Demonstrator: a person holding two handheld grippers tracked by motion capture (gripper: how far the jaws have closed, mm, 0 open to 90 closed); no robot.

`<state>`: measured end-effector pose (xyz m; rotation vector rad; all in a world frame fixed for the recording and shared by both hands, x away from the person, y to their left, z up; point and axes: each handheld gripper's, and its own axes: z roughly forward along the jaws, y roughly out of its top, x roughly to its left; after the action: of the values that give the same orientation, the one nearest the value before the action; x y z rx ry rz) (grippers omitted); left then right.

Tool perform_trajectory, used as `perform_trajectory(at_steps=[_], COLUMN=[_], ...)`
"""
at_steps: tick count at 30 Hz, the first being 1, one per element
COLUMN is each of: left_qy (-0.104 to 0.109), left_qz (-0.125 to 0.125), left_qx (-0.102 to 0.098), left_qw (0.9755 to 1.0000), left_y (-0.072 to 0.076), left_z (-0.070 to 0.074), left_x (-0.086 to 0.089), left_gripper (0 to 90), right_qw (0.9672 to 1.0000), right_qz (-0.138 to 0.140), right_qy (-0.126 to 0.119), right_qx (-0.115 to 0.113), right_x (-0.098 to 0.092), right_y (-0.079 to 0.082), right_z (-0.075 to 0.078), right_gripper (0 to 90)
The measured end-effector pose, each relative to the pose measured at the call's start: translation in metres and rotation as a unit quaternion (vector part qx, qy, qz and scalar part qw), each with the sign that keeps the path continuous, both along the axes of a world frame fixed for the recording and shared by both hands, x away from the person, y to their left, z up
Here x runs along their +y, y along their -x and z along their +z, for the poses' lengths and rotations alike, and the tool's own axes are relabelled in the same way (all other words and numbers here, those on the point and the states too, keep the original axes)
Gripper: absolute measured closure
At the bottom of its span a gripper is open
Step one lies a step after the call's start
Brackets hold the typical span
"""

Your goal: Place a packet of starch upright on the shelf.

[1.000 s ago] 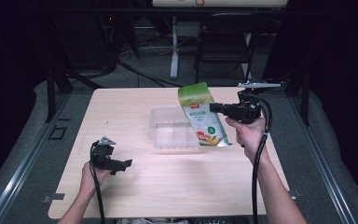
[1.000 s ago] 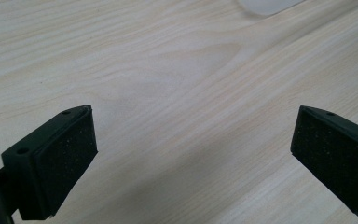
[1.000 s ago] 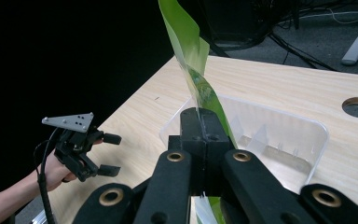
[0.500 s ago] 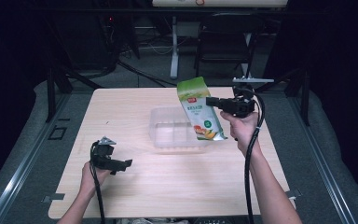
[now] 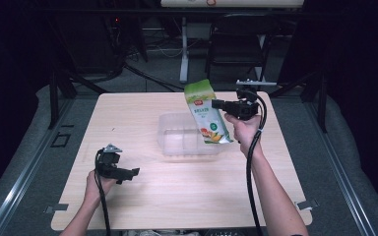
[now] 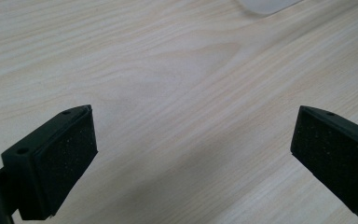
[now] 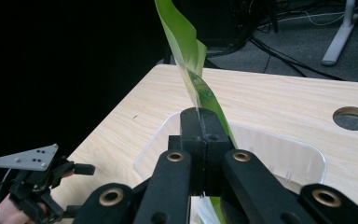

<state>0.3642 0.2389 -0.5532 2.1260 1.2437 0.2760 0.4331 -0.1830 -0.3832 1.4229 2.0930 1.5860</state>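
Note:
A green and white snack pouch [image 5: 204, 112] hangs upright above a clear plastic tray [image 5: 177, 141] in the middle of the table. My right gripper [image 5: 216, 104] is shut on the pouch's right edge, and the thin green edge of the pouch [image 7: 189, 51] rises from between the closed jaws in the right gripper view. The tray's rim [image 7: 161, 135] lies just beneath them. My left gripper [image 5: 132, 171] rests low at the table's front left, open, with nothing between its pads [image 6: 70, 154], over bare wood.
The wooden table [image 5: 142, 113] has a round cable hole [image 7: 352, 117] near its far edge. A chair and a desk leg [image 5: 183, 49] stand on the dark floor beyond the table. The left hand with its gripper [image 7: 32, 179] appears low in the right gripper view.
The right gripper has carried the pouch left and up, from the tray's right side to above the tray. The pouch now hangs more upright. The left gripper has stayed put.

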Motion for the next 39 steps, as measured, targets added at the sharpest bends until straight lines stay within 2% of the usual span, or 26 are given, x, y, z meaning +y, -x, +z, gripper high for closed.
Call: perform_trajectory(at_steps=[5,12,15,18,19,24,26,27,29,33,39], left_qy=[0.0,0.0,-0.001,0.001,0.001,-0.002,-0.003,-0.005,-0.007,-0.006,-0.006], left_qz=[-0.001,-0.006,-0.005,-0.005,-0.005,-0.007,-0.006,-0.007,-0.008,-0.006,-0.006], left_qx=[0.0,0.005,0.003,0.003,0.002,0.004,0.002,0.0,-0.001,0.0,0.0], left_qw=[1.0,1.0,1.0,1.0,1.0,1.0,1.0,1.0,0.9999,1.0,1.0], left_y=[0.0,-0.001,-0.001,0.0,0.0,-0.001,-0.001,-0.001,0.0,0.0,0.0], left_z=[0.0,0.0,0.0,0.0,0.0,0.0,0.0,0.0,0.0,0.0,0.0], left_x=[-0.001,0.0,0.0,0.0,0.0,0.0,-0.001,-0.002,-0.002,-0.002,-0.002], left_gripper=[0.3,0.3,0.3,0.3,0.3,0.3,0.3,0.3,0.3,0.3,0.3], right_qw=[1.0,0.9996,0.9991,0.999,0.9989,0.9987,0.9984,0.9974,0.997,0.9939,0.9937], right_qz=[-0.009,-0.021,-0.037,-0.038,-0.041,-0.043,-0.045,-0.045,-0.044,-0.052,-0.048], right_qy=[0.001,-0.007,-0.003,0.011,0.017,0.024,0.029,0.05,0.059,0.093,0.099], right_qx=[-0.001,-0.016,-0.022,-0.022,-0.017,-0.016,-0.018,-0.025,-0.026,-0.028,-0.024], right_x=[0.004,0.01,0.013,0.015,0.015,0.007,0.007,0.007,0.006,0.006,0.006], right_y=[-0.006,-0.013,-0.015,-0.015,-0.015,-0.012,-0.011,-0.008,-0.006,-0.003,-0.003], right_z=[-0.006,-0.017,-0.028,-0.034,-0.04,-0.051,-0.051,-0.051,-0.051,-0.053,-0.053], right_gripper=[90.0,90.0,90.0,90.0,90.0,90.0,90.0,90.0,90.0,90.0,89.8])
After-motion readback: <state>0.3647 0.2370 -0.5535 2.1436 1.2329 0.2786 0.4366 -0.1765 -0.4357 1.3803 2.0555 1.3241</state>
